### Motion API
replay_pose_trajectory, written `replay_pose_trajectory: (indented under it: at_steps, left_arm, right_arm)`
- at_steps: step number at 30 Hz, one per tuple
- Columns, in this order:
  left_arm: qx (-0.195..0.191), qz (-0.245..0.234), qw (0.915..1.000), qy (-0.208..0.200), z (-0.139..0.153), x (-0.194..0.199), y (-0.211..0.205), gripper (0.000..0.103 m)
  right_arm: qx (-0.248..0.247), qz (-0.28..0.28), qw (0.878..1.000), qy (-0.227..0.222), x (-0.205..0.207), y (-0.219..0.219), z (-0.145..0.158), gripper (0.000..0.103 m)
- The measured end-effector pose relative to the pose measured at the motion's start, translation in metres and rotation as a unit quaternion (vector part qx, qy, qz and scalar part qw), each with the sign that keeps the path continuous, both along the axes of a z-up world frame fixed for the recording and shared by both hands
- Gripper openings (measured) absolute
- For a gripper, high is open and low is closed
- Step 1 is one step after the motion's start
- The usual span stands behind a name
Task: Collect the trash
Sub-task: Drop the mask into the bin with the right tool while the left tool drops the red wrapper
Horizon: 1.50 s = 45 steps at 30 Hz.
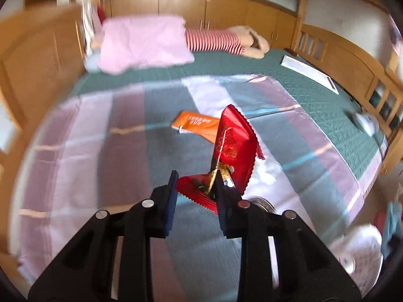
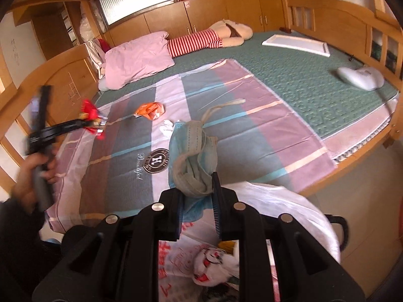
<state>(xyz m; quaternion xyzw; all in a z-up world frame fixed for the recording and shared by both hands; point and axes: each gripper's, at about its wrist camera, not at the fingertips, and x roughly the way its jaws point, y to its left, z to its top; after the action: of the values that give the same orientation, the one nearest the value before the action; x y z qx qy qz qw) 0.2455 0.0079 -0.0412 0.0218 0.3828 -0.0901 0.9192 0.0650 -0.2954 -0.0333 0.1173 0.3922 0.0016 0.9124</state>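
- Left wrist view: left gripper [image 1: 197,176] held above the striped sheet [image 1: 100,151] on the bed. Fingers look apart, yet a red snack wrapper [image 1: 233,146] hangs at the right finger [image 1: 221,191]; can't tell if it is truly clamped. View blurred.
- Orange wrapper [image 1: 199,123] lies flat on sheet just beyond the red one. White crumpled tissue [image 1: 267,173] beside it, to the right.
- Right wrist view: right gripper [image 2: 196,188] w/ a crumpled blue face mask [image 2: 194,156] wedged between fingers, clamped on it, over a white plastic bag [image 2: 289,209] at bed edge.
- Left gripper [image 2: 94,123] seen at far left, red wrapper [image 2: 90,113] at its tip, raised off sheet.
- Orange wrapper [image 2: 149,109] and tissue [image 2: 167,127] on sheet [image 2: 264,125] mid-bed. Pink pillow [image 2: 138,58] near headboard.
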Motion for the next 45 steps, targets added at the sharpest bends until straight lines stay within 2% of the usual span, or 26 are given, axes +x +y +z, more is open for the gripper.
replay_pose_trajectory:
  at_steps: [4,6,10,15,17,21,22,28,31,33,35,36,38,39,42,45]
  left_arm:
    - [0.013,-0.035,0.9971,-0.067,0.038,-0.075,-0.03,0.03]
    - [-0.002,-0.038,0.9962,-0.078,0.049,-0.11,-0.04,0.03]
    - [-0.025,-0.047,0.9944,-0.091,0.057,-0.156,-0.052,0.03]
    - [-0.028,-0.085,0.9928,-0.08,0.053,-0.183,-0.076,0.03]
    - [-0.029,-0.097,0.9922,-0.073,0.049,-0.19,-0.083,0.03]
    - [-0.03,-0.112,0.9912,-0.064,0.043,-0.197,-0.092,0.03]
    - [-0.032,-0.118,0.9907,-0.06,0.041,-0.198,-0.095,0.03]
    - [-0.046,-0.16,0.986,-0.01,0.016,-0.199,-0.113,0.03]
    - [-0.064,-0.216,0.9736,0.036,-0.005,-0.205,-0.134,0.03]
    - [-0.067,-0.238,0.9675,0.053,-0.014,-0.209,-0.142,0.031]
    - [-0.063,-0.263,0.9609,0.059,-0.021,-0.215,-0.153,0.039]
    - [-0.062,-0.273,0.9582,0.06,-0.022,-0.217,-0.156,0.051]
    - [-0.067,-0.286,0.9541,0.06,-0.024,-0.222,-0.161,0.067]
    - [-0.068,-0.29,0.9528,0.059,-0.025,-0.223,-0.163,0.071]
    - [-0.07,-0.294,0.9515,0.059,-0.026,-0.222,-0.164,0.074]
    - [-0.074,-0.279,0.9557,0.06,-0.029,-0.212,-0.158,0.079]
  right_arm:
    - [-0.035,-0.008,0.999,0.002,-0.022,-0.003,0.009,0.021]
    - [-0.039,-0.011,0.999,0.001,-0.033,-0.005,0.011,0.021]
    - [-0.033,-0.024,0.999,0.0,-0.051,-0.016,0.011,0.021]
    - [-0.023,-0.024,0.999,0.037,-0.061,-0.021,-0.007,0.023]
    - [-0.026,-0.026,0.997,0.061,-0.064,-0.02,-0.017,0.03]
    - [0.003,-0.041,0.996,0.08,-0.07,-0.029,-0.027,0.053]
    - [0.01,-0.049,0.996,0.076,-0.072,-0.033,-0.026,0.057]
    - [0.042,-0.109,0.993,0.025,-0.088,-0.062,-0.004,0.061]
    - [0.053,-0.13,0.99,0.012,-0.094,-0.074,0.001,0.062]
    - [0.054,-0.14,0.989,0.01,-0.096,-0.08,0.002,0.062]
    - [0.054,-0.147,0.988,0.01,-0.096,-0.083,0.001,0.062]
    - [0.056,-0.15,0.987,0.01,-0.096,-0.085,0.001,0.062]
    - [0.06,-0.153,0.986,0.013,-0.096,-0.086,-0.001,0.062]
    - [0.062,-0.154,0.986,0.014,-0.094,-0.087,-0.001,0.062]
    - [0.065,-0.155,0.986,0.016,-0.09,-0.086,-0.003,0.062]
    - [0.063,-0.152,0.986,0.019,-0.084,-0.085,-0.005,0.062]
